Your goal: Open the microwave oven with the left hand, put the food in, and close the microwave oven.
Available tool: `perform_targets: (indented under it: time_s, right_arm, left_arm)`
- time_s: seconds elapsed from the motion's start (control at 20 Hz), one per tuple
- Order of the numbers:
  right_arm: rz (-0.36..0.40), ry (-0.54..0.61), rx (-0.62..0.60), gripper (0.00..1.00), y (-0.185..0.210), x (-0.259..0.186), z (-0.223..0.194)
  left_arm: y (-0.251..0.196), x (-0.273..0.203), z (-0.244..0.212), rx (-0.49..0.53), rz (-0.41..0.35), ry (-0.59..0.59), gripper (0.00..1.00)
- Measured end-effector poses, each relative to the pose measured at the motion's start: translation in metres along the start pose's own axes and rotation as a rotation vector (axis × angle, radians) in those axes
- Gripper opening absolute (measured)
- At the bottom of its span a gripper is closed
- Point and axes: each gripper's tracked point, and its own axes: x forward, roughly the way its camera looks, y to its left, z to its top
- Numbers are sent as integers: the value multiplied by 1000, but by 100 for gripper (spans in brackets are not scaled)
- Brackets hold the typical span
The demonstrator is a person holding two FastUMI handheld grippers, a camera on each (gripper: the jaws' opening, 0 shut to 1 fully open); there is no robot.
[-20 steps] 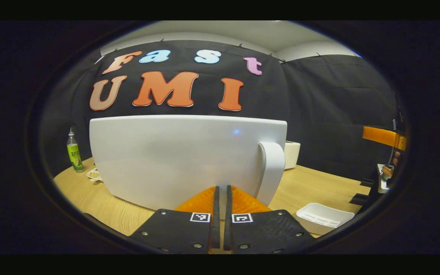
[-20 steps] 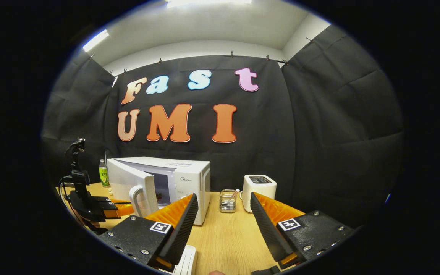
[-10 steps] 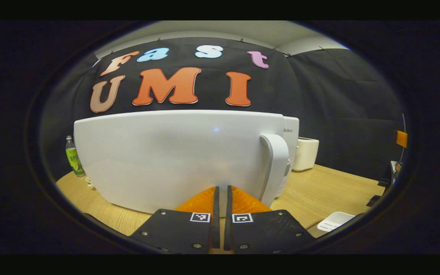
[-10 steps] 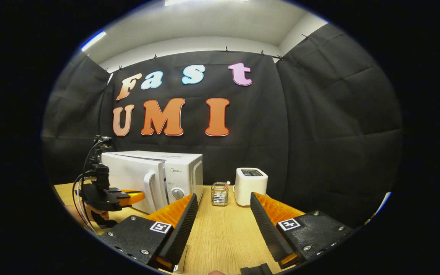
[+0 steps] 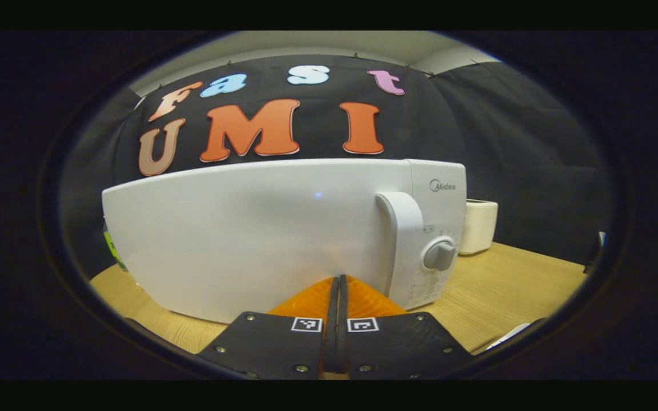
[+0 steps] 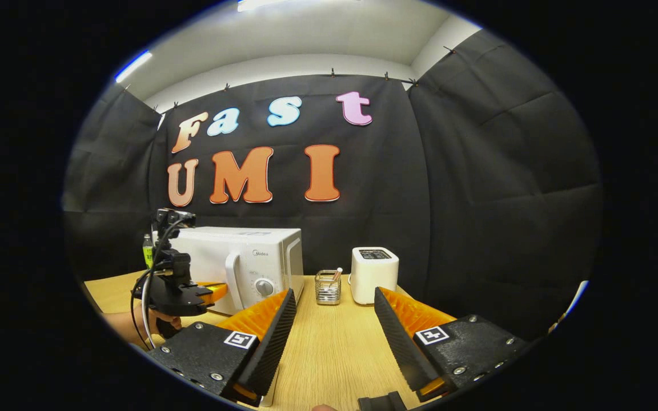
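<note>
The boxy white plastic microwave oven sits on the pale wooden table with its door flush against the body, so the closing looks all but finished. The left gripper is clenched, its two fingers pressed together on nothing, tips right up against the lower part of the door; whether they actually touch it I cannot tell. The door lies straight ahead of that gripper, its long axis running sideways across the front, and the upright white handle stands just right of the gripper's line, next to the round grey dial. Any last press would go straight forward into the door.

The right gripper is released, fingers spread wide and empty, well away from the microwave oven to its right. The left gripper is plainly the nearer one. In the right gripper view a hand holds the left gripper before the door.

By count: one microwave oven, one small white toaster to its right, one wire holder between them, one green-labelled bottle behind the microwave oven's left end. The food is hidden from sight, presumably inside.
</note>
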Motion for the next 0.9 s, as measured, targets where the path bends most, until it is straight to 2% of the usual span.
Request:
perform_targets:
  time_s: [0.05, 0.1, 0.15, 0.25, 0.35, 0.5, 0.75, 0.9]
  right_arm:
    - [1, -3, 1, 86, 0, -1, 2]
    - [-2, -4, -1, 86, -1, -2, 4]
    - [-5, -6, -5, 86, -1, -4, 6]
    - [-7, -19, -15, 86, 0, -4, 15]
    - [1, -37, -15, 86, 6, -5, 27]
    - [41, -60, 1, 86, 28, 2, 38]
    - [106, -83, -5, 86, 68, 14, 57]
    - [132, -103, -7, 87, 89, 16, 69]
  left_arm:
    - [-2, -1, -5, 17, 5, 7, 0]
    - [-1, -3, -9, 27, 11, 20, 5]
    - [-3, -9, -9, 28, 7, 17, 3]
    - [-3, -24, 8, 28, -1, -16, 1]
    - [7, -44, 33, 71, 6, -58, 0]
    - [28, -80, 58, 95, 18, -91, 4]
    - [74, -147, 108, 62, 65, -160, 48]
    - [98, -184, 135, 47, 104, -202, 60]
